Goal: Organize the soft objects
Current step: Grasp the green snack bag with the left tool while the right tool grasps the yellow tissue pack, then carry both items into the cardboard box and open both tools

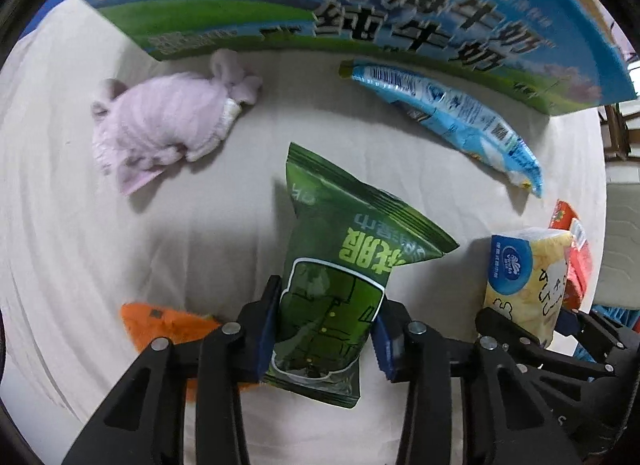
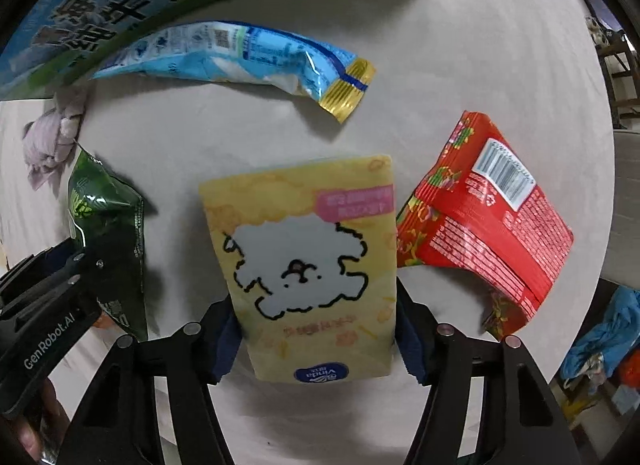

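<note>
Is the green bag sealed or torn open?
Looks sealed: the green bag is puffed, its far crimped edge unbroken. The left gripper clamps it, and its near end is partly hidden.

Black plastic left gripper (image 1: 326, 329) and right gripper (image 2: 316, 339), each with triangular cut-outs, silver pivot screws and blue finger pads (image 1: 267, 325); white "GenRobot.AI" lettering marks one.

Glossy plastic green snack bag (image 1: 340, 265), fuzzy cloth lilac plush (image 1: 168, 121), matt beige tablecloth (image 1: 80, 245).
</note>
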